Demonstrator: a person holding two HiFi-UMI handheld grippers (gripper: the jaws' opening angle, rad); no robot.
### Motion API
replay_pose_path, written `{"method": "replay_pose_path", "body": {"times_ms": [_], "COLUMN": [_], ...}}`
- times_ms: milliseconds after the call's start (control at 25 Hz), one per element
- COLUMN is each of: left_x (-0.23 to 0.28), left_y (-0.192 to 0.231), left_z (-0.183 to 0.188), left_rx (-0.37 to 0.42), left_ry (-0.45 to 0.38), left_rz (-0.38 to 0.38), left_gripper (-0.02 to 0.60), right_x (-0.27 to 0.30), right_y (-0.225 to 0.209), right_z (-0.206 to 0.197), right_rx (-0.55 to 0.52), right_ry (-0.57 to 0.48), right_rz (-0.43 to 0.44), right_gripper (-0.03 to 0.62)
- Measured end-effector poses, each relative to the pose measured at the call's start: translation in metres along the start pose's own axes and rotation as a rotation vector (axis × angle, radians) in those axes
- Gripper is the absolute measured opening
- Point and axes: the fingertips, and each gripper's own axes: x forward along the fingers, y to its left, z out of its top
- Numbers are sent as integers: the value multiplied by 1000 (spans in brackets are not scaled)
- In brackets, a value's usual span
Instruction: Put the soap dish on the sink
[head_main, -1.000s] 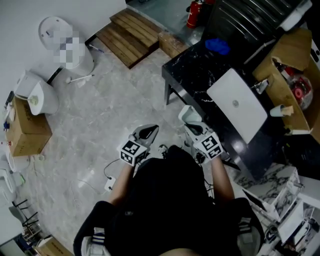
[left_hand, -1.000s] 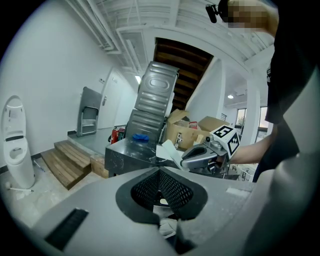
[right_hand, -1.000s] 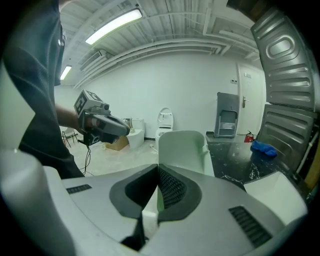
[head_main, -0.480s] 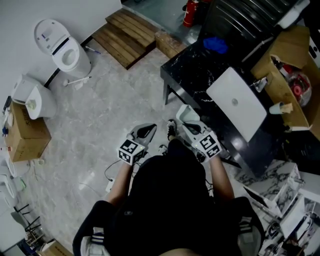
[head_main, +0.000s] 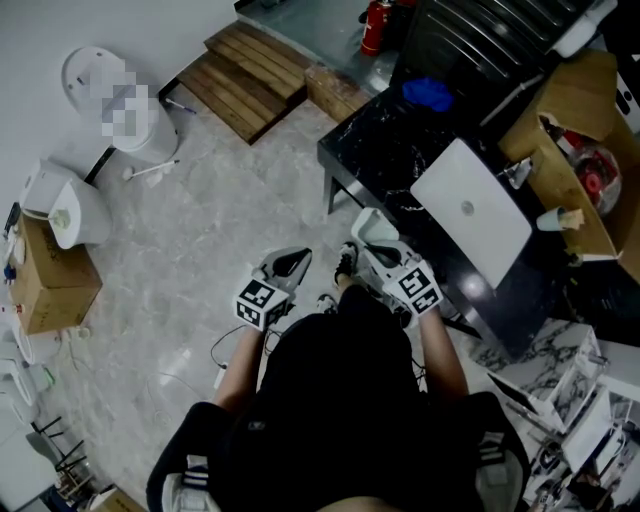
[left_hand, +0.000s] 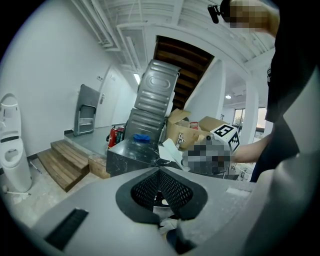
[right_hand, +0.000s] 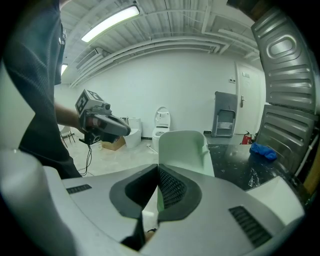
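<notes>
Soap dish (right_hand: 186, 149) clamped in right gripper (right_hand: 157, 171); left gripper (left_hand: 159, 172) closed

Overhead plus low views, counter (head_main: 385, 155) shared

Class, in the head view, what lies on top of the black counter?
A white sink and a blue cloth. The soap dish in the right gripper hides a bit of the counter near its edge.

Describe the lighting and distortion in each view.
Head view: dim and underexposed, the person's black shirt nearly featureless. Left gripper view: strong fisheye bend, black corners. Right gripper view: same bend, the bright ceiling strip light glaring, the pale green plastic soap dish sharp.
</notes>
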Motion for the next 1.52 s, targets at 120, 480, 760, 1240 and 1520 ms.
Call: {"method": "replay_pose_path", "body": {"times_ms": [120,480,760,1240,1520], "left_x": [6,35,68,128,162], "left_y": [6,39,63,105,118], "left_z": [3,27,53,83,98], "left_rx": [-6,2,18,22,29], "left_ry": [5,30,37,69,72], "left_rz": [4,6,-1,5,0], "left_gripper": [0,0,0,0,0], "right_x": [5,27,45,61,70], "right_y": [-10,-48,-87,-169,-201], "right_z": [2,15,27,38,27], "right_rx": [-6,21,20,23,15], "right_ry": [-10,-24,-32,-23,6], "right_rz": [5,14,18,11,13], "right_gripper": [-3,-3,-3,-3,-3]}}
